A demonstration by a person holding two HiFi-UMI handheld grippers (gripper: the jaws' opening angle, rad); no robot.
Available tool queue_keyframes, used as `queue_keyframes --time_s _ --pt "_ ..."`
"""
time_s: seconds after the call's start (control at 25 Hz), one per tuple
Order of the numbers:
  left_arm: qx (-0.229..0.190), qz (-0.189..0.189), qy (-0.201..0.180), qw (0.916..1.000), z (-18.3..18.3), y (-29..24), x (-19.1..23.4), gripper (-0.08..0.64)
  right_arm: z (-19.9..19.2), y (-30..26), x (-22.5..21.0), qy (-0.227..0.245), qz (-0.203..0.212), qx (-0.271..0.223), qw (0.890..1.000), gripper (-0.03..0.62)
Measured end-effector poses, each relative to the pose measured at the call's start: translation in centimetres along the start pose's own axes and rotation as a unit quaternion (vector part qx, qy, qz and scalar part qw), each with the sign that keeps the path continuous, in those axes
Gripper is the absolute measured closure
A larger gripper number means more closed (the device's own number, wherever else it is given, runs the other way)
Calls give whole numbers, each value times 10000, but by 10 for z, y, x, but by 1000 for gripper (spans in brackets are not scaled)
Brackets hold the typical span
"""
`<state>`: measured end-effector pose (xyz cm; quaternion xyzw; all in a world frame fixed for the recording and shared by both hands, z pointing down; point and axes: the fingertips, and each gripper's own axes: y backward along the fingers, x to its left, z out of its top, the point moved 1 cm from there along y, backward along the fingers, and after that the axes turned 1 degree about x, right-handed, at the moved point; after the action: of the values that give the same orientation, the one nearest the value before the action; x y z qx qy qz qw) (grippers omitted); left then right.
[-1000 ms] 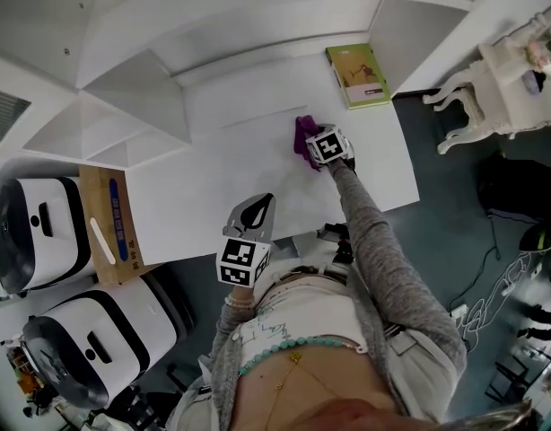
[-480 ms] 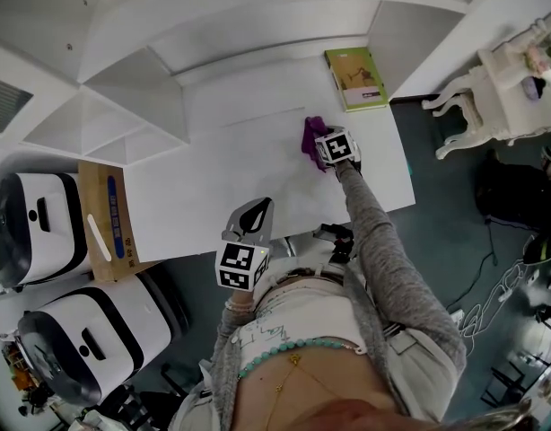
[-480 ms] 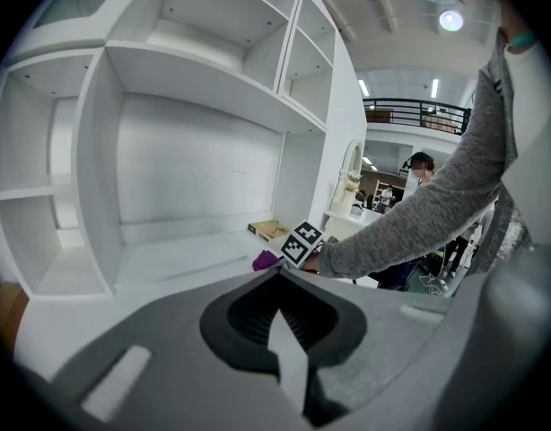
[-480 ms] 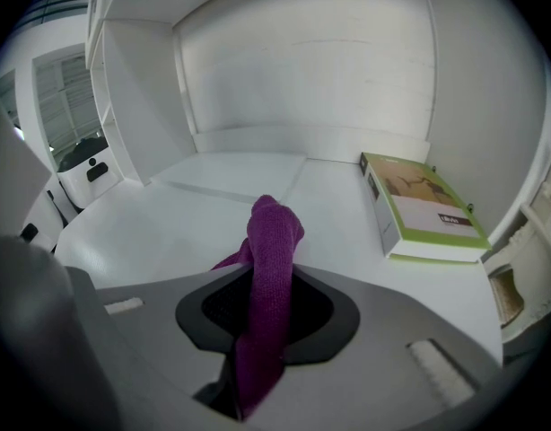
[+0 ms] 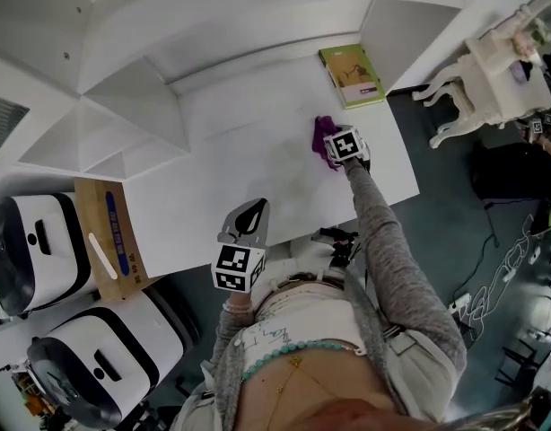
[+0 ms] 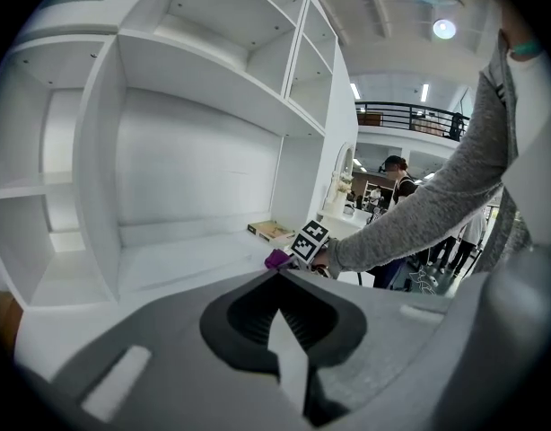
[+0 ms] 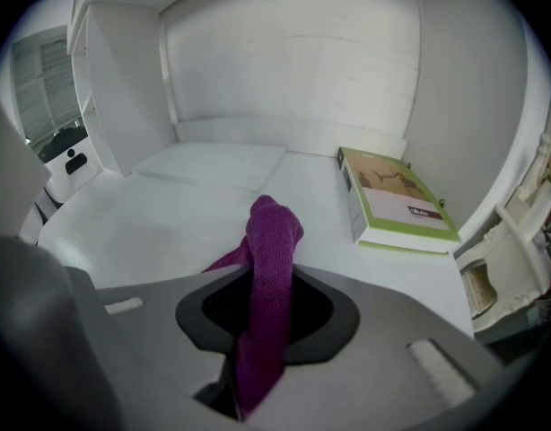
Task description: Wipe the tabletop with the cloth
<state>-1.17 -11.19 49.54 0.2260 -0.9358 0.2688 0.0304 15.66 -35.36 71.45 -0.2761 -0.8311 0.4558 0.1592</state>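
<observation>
A purple cloth [image 5: 322,136] lies bunched on the white tabletop [image 5: 240,169], toward its right side, with my right gripper [image 5: 331,144] shut on it. In the right gripper view the cloth [image 7: 271,259] stands up between the jaws of the right gripper [image 7: 258,348] and trails onto the tabletop [image 7: 159,223]. My left gripper [image 5: 249,217] hovers at the table's near edge, shut with nothing in it. The left gripper view looks over the left gripper [image 6: 284,330] across to the cloth [image 6: 277,259] under the right gripper's marker cube [image 6: 310,241].
A green-edged book [image 5: 351,75] lies at the table's back right corner, also seen as the book [image 7: 397,200] just right of the cloth. White shelves [image 5: 123,88] rise behind. A wooden tray [image 5: 109,236] and white machines [image 5: 29,241] stand left; a white chair [image 5: 491,79] stands right.
My right gripper has slid the cloth to the right across the tabletop, nearer the right edge. The left gripper has stayed near the front edge.
</observation>
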Motion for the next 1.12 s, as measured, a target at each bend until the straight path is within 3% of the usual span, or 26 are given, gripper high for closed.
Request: queue_keyframes --time_s 0.4,0.68,0.8,1.12 --pt "62 -55 -80 9999 -11 11 10 560 -3 0 -5 -176 -228 -75 9996 494" --pt "-18 209 -36 9998 2 5 8 560 -12 1 -8 -211 66 68 9997 494" --pt "-56 266 43 9996 10 -5 -3 560 -7 1 -26 -86 -57 -57 9999 494" --pt "19 133 68 9999 19 -38 -49 560 -10 4 -45 106 179 -92 9997 492"
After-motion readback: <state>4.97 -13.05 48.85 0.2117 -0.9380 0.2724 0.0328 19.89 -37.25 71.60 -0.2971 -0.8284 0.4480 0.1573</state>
